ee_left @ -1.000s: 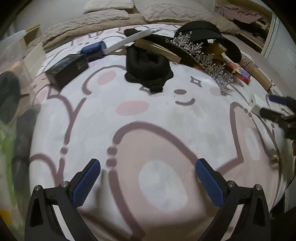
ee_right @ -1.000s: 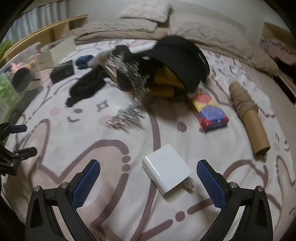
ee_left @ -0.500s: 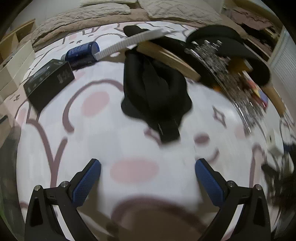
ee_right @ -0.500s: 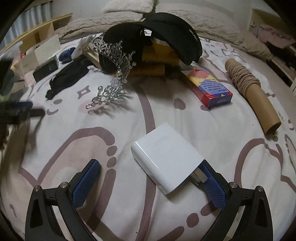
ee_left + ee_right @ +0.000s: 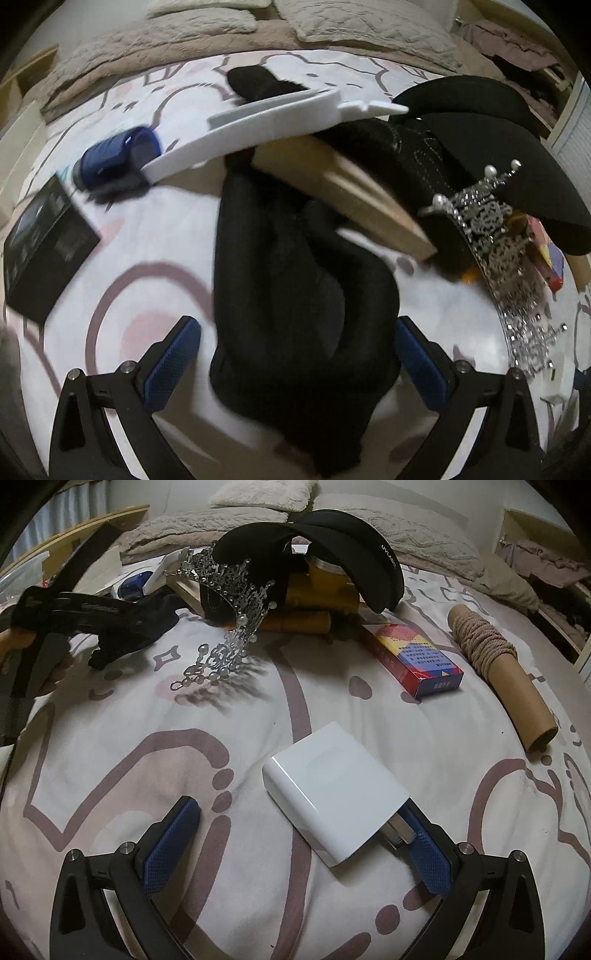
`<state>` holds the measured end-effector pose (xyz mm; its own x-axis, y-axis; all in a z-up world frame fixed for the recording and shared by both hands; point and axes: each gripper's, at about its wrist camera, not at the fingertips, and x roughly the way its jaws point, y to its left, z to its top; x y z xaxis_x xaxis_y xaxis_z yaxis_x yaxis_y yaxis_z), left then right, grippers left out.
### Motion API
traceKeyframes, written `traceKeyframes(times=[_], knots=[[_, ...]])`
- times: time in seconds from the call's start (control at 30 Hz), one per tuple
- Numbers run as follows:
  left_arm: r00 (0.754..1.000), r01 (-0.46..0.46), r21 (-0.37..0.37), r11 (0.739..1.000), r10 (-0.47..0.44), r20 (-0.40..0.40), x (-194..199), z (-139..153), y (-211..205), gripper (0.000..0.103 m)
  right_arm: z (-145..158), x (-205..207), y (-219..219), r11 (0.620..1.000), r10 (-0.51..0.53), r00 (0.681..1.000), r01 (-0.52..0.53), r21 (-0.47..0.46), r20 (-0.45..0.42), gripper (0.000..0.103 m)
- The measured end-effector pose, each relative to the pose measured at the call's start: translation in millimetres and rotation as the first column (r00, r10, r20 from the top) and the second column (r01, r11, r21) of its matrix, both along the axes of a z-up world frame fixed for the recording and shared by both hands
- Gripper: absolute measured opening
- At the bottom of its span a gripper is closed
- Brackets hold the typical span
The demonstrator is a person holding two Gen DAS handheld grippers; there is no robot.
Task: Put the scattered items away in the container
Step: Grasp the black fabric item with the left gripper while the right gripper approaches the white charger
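White charger [image 5: 334, 794] diagonal, prongs toward right tool [image 5: 297, 843]

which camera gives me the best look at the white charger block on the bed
The right wrist view. The white charger block lies whole and sharp on the blanket between the open jaws of the right gripper, its metal plug end beside the right-hand pad. The left wrist view does not clearly show it.

blurred black box [image 5: 44, 247], clear container [image 5: 14, 578] cut off
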<state>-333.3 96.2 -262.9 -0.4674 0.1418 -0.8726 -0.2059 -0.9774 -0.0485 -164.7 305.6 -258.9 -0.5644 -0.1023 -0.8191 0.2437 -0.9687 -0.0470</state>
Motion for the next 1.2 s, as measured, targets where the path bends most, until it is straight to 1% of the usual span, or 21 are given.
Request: traceKeyframes(times=[0.1, 0.17, 0.2, 0.33, 0.4, 0.47, 0.53, 0.77, 0.93, 1.0, 1.07, 1.2], knots=[[1.0, 0.005, -0.042, 0.999, -0.006, -0.011, -3, -4, 9, 0.103, 0, 0, 0, 1.0, 0.0, 1.0, 0.0, -0.005, 0.001, 0.103], [0.999, 0.013, -0.087, 0.996, -0.016, -0.033, -1, -5, 14, 0.103, -1, -1, 1, 1.0, 0.001, 1.0, -0.001, -0.009, 0.002, 0.103], [0.999, 0.015, -0.098, 0.995, -0.019, -0.039, 0, -5, 15, 0.103, -1, -1, 1, 1.0, 0.001, 1.0, -0.001, -0.011, 0.002, 0.103], [0.999, -0.024, -0.063, 0.998, 0.023, -0.022, -3, -8, 9, 0.103, -2, -1, 1, 1.0, 0.001, 1.0, -0.001, -0.015, 0.0, 0.103], [0.999, -0.018, -0.06, 0.998, 0.016, -0.038, 0, -9, 9, 0.103, -2, -2, 2, 1.0, 0.002, 1.0, -0.002, -0.022, 0.0, 0.103], [0.997, -0.011, -0.072, 0.997, 0.005, -0.072, 6, -10, 11, 0.103, -2, -2, 3, 1.0, 0.002, 1.0, -0.002, -0.031, 0.002, 0.103], [0.997, -0.002, -0.063, 0.998, -0.004, -0.083, 8, -10, 9, 0.102, -2, -2, 3, 0.999, 0.002, 1.0, -0.002, -0.036, 0.0, 0.103], [0.99, 0.059, -0.05, 0.997, -0.064, -0.122, 28, -6, 4, 0.084, -3, -3, 4, 0.999, 0.002, 1.0, -0.002, -0.049, 0.0, 0.103], [0.988, 0.084, -0.032, 0.996, -0.088, -0.126, 41, -4, 0, 0.079, -3, -4, 5, 0.998, 0.003, 1.0, -0.002, -0.055, 0.001, 0.103], [0.988, 0.091, -0.022, 0.996, -0.093, -0.125, 43, -2, -2, 0.074, -3, -4, 6, 0.998, 0.003, 1.0, -0.003, -0.055, 0.001, 0.103], [0.987, 0.1, -0.018, 0.995, -0.101, -0.127, 54, -1, -2, 0.071, -3, -4, 6, 0.998, 0.003, 1.0, -0.003, -0.055, 0.001, 0.103], [0.985, 0.113, -0.006, 0.994, -0.113, -0.131, 77, 2, -4, 0.069, -3, -5, 6, 0.998, 0.003, 1.0, -0.003, -0.055, 0.001, 0.103]])
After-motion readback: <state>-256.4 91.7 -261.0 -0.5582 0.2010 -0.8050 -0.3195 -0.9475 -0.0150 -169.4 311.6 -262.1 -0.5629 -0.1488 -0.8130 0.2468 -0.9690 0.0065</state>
